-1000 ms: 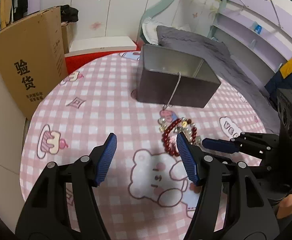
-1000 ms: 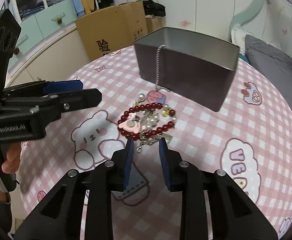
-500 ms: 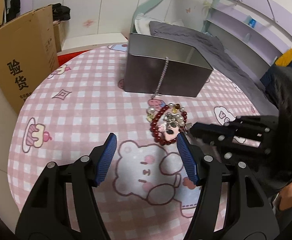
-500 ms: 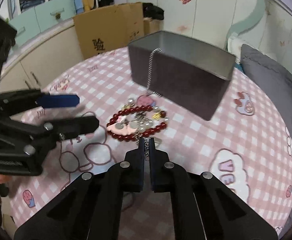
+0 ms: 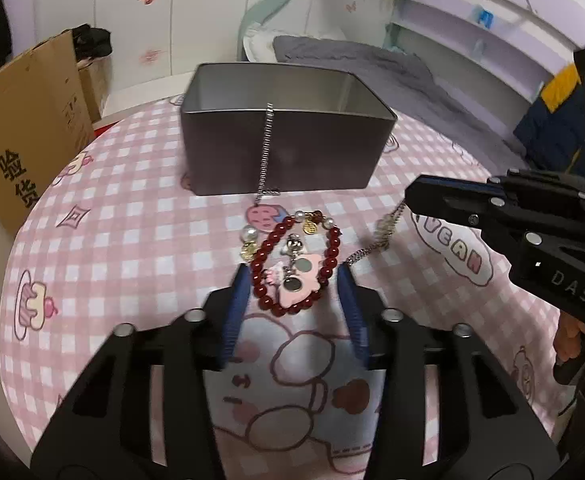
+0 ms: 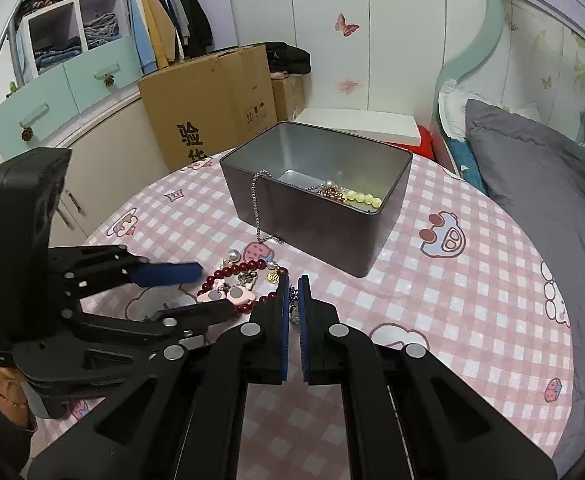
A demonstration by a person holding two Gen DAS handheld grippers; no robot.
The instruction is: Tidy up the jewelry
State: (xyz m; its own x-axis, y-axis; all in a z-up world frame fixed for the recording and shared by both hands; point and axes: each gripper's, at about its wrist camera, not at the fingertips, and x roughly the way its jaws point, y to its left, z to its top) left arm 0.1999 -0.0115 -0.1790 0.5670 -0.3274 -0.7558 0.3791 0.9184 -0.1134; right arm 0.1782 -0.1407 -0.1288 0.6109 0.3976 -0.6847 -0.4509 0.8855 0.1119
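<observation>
The red bracelet (image 5: 294, 264) lies on the tabletop (image 5: 132, 240) straight ahead between the left claw's (image 5: 294, 280) closing, still-spread jaws, while the right claw (image 6: 292, 300) beside it pinches a chain (image 5: 376, 240).

I see pale wardrobe doors (image 6: 372, 40) with butterfly stickers (image 6: 346, 25), a cardboard box (image 6: 208, 100) by mint drawers (image 6: 52, 96), hanging clothes (image 6: 164, 36), a bed with grey bedding (image 6: 532, 168), lilac shelves (image 5: 472, 40), pink checked tablecloth (image 6: 472, 300)

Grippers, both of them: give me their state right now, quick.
Left gripper: open, has just been closing around the red bead bracelet, not yet pressing it.
Right gripper: shut on the silver chain.
</observation>
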